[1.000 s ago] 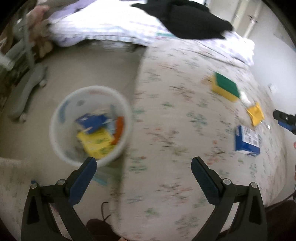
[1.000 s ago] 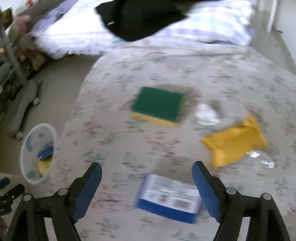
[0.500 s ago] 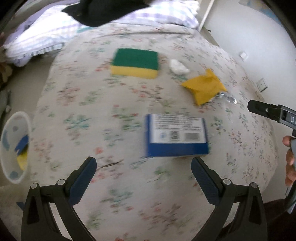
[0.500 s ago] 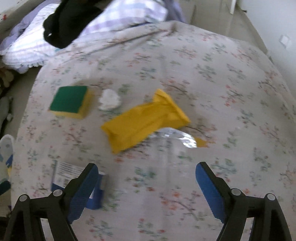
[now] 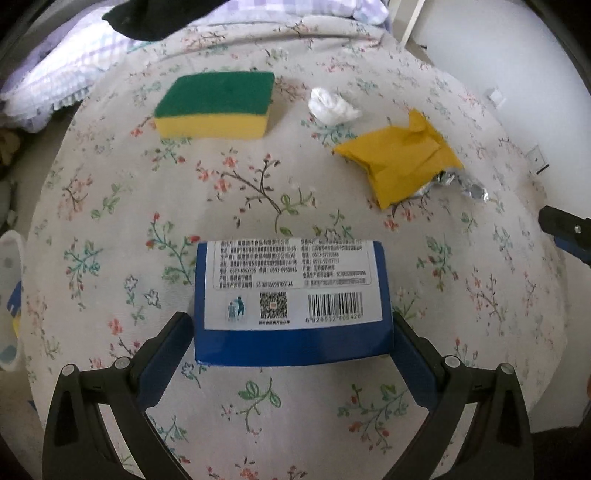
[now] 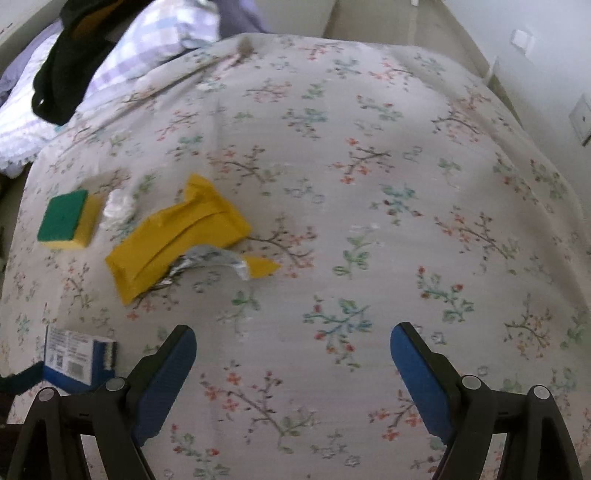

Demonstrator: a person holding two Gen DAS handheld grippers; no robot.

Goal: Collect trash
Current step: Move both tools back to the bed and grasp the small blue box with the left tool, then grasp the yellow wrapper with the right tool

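Note:
A blue box with a white label (image 5: 293, 299) lies on the flowered bedspread (image 5: 236, 192), its near end between the open fingers of my left gripper (image 5: 293, 332); whether the pads touch it I cannot tell. Beyond lie a green and yellow sponge (image 5: 214, 105), a white crumpled tissue (image 5: 332, 105) and a yellow wrapper (image 5: 402, 158) with foil (image 5: 458, 184). My right gripper (image 6: 293, 350) is open and empty over bare bedspread (image 6: 369, 184). In its view the wrapper (image 6: 177, 236), sponge (image 6: 68, 219), tissue (image 6: 118, 206) and box (image 6: 77, 358) lie to the left.
A white bin (image 5: 9, 302) with trash stands on the floor at the bed's left edge. A black garment (image 5: 159, 16) and checked pillows (image 5: 66, 66) lie at the bed's far end. A white wall (image 5: 498, 48) is on the right.
My left gripper swung from the bin to the bed and closed in on the blue box, now between its fingers. My right gripper moved right, away from the box and past the yellow wrapper.

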